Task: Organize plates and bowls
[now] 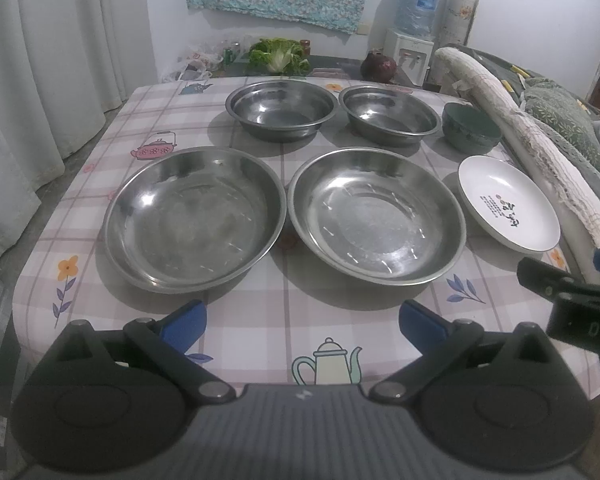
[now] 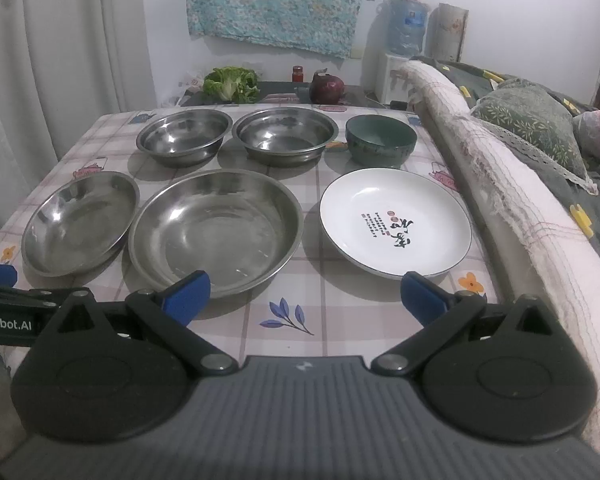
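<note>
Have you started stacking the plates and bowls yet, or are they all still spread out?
Nothing is stacked yet. All six dishes sit apart on the table: two steel plates, two steel bowls, the green bowl and the white plate. The left hand-held gripper and right hand-held gripper are open and hold nothing. All the sorting is left.

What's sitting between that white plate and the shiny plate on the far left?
Another steel plate lies between the white plate and the far-left steel plate, clearest in the right wrist view.
</note>
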Available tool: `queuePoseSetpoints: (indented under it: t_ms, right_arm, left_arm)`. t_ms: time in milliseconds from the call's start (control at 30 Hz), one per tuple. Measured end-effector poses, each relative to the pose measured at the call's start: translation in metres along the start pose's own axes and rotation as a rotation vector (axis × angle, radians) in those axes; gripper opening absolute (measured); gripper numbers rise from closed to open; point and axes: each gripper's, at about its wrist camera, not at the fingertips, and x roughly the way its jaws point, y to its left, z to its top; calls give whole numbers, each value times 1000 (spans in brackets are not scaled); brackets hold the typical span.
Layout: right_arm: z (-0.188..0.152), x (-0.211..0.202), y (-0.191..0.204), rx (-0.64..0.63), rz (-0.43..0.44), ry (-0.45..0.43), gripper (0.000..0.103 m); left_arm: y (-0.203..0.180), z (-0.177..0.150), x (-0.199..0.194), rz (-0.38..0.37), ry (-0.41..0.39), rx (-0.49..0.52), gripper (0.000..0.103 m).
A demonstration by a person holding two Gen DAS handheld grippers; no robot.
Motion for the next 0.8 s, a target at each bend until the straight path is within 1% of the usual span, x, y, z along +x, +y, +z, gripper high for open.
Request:
queuePoseSetpoints:
  t_ms: [800]
  right_arm:
    - [1, -2, -1, 10, 6, 3, 102]
  left_arm:
    - [1, 3, -1, 16, 0, 2, 103]
